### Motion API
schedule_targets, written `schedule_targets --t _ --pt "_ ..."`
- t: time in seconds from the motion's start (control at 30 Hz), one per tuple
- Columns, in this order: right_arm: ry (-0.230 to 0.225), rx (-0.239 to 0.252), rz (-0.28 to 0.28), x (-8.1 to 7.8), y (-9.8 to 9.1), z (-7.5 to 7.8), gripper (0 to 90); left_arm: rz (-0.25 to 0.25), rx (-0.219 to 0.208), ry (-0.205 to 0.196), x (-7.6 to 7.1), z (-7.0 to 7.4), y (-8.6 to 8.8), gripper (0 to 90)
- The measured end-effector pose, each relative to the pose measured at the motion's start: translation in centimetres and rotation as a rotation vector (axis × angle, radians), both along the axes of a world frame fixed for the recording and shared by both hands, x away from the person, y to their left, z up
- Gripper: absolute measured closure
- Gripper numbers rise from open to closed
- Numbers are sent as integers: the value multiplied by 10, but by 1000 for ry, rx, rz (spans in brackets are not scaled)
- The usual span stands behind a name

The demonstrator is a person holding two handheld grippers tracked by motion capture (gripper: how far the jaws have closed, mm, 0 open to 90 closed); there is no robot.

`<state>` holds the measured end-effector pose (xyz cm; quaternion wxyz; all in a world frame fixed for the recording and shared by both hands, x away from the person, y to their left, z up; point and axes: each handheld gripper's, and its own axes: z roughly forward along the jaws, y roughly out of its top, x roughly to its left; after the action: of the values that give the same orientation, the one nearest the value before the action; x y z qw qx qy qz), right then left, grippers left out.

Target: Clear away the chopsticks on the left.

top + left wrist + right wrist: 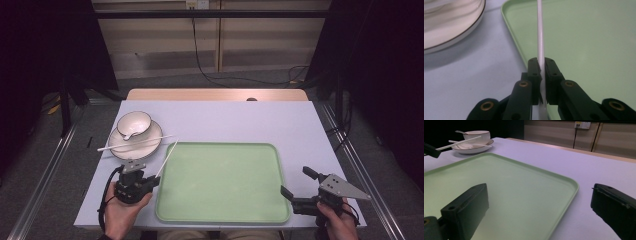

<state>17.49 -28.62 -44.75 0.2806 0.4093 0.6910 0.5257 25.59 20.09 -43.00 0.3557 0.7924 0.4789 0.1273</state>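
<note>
Chopstick (167,157) pinched between the pads of the left gripper (150,181), slanting up over the tray's (225,212) left rim near its far left corner. A second chopstick (135,142) lies across the plate (150,148) beside the bowl (134,124), at the table's (225,120) left edge. Right gripper (295,182) sits at the tray's near right corner, its jaws spread wide, one over the tray and one over the table.

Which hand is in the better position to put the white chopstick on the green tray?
Left. The left claw is already shut on the chopstick at the tray's left edge. The right claw is open and empty, at the tray's far right corner.
</note>
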Motion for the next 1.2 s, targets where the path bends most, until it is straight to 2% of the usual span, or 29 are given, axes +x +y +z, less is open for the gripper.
schedule_targets --t 0.03,0.13,0.3,0.37,0.47,0.63,0.73,0.87,1.0,1.07,1.13,1.2 --pt "-1 -1 1 0 0 0 11 8 -23 11 3 -1 -2 847" --pt "0 1 1 0 0 0 11 14 -34 27 11 -4 -7 846" --pt "1 -5 9 0 1 0 11 1 -41 52 17 -9 -11 846" --pt "-2 -8 10 0 1 0 11 4 -45 51 17 -9 -12 846" --pt "1 -4 9 0 2 0 11 0 -18 81 23 -12 -15 846" --pt "-6 -4 7 0 2 0 10 33 -15 97 30 -16 -23 846" --pt "-7 -1 8 0 2 0 10 56 -29 124 34 -18 -29 846" --pt "-7 1 8 0 2 0 11 57 -53 147 35 -19 -36 845" --pt "-8 2 13 0 2 0 10 56 -22 148 34 -24 -40 845" --pt "-5 2 14 0 2 0 11 57 -20 153 34 -28 -42 844" --pt "-7 -1 16 0 3 0 10 45 3 158 33 -31 -44 844" --pt "-11 -4 25 -1 3 0 9 49 0 148 33 -32 -45 844"
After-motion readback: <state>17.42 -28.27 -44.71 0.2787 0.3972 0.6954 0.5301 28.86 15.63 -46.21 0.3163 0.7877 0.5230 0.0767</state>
